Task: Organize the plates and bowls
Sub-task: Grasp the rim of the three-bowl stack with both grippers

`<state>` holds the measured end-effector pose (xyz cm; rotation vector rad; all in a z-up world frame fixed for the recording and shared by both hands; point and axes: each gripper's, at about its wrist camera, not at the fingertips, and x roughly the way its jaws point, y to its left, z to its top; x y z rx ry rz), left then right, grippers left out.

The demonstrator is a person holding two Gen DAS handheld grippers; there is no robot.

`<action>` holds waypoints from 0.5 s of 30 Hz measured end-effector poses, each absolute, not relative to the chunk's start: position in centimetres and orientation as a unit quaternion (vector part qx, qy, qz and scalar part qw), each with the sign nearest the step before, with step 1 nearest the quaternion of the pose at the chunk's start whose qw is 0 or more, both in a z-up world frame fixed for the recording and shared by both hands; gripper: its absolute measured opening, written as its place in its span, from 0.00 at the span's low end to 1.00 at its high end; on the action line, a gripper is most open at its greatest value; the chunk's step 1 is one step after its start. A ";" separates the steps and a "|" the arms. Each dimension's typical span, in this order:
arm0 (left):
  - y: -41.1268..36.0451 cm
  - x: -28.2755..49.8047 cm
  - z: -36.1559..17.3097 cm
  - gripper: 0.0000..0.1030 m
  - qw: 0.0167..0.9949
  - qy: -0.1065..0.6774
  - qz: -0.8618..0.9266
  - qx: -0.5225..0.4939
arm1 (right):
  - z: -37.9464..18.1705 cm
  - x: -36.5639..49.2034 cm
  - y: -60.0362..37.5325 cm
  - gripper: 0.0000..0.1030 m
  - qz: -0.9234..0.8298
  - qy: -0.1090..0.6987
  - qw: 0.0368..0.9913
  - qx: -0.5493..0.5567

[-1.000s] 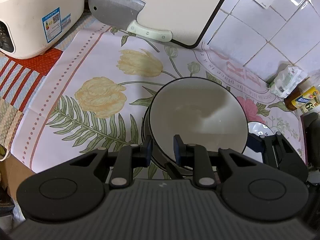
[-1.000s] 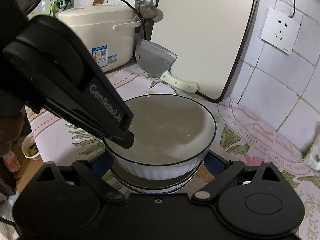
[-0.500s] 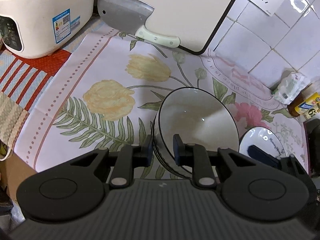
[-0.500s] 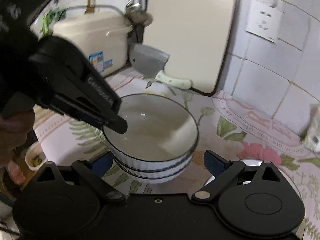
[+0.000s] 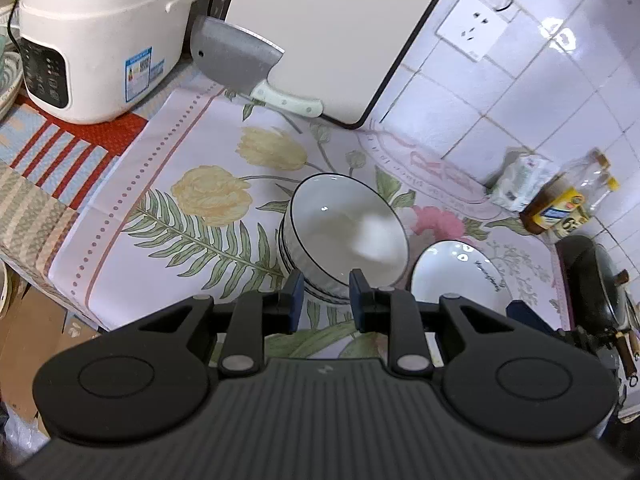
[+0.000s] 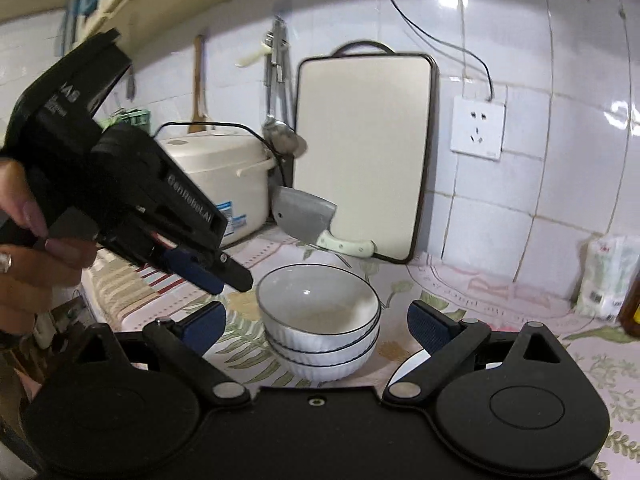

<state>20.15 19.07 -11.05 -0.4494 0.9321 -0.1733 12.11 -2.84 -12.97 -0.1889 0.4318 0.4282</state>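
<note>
Two grippers hang empty above the counter. Our left gripper (image 5: pixel 322 288) has its blue pads almost together, with nothing between them; our right gripper (image 6: pixel 316 322) has its jaws wide apart. Just beyond them stands the stack of white ribbed ceramic bowls with thin dark rims (image 6: pixel 318 318), three nested, on the flowered plastic tablecloth (image 5: pixel 160 184). We judge the bowl stacking done. Next we probably take the flat white glazed plate (image 5: pixel 452 276) just beside the stack, which calls for a thin grip on its rim.
</note>
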 end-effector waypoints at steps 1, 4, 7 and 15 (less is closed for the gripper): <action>19.1 19.5 -10.8 0.23 0.868 0.439 -0.088 -0.214 | -12.9 11.6 -2.8 0.96 0.213 0.209 0.950 -0.096; 19.2 18.1 -10.4 0.23 0.874 0.423 -0.105 -0.216 | -13.2 10.4 -2.9 0.96 0.217 0.212 0.949 -0.086; 19.2 17.0 -10.5 0.24 0.879 0.409 -0.119 -0.214 | -14.3 9.5 -2.7 0.96 0.219 0.220 0.948 -0.063; 19.3 15.9 -13.3 0.29 0.884 0.386 -0.167 -0.203 | -19.6 10.3 0.1 0.96 0.215 0.255 0.941 -0.055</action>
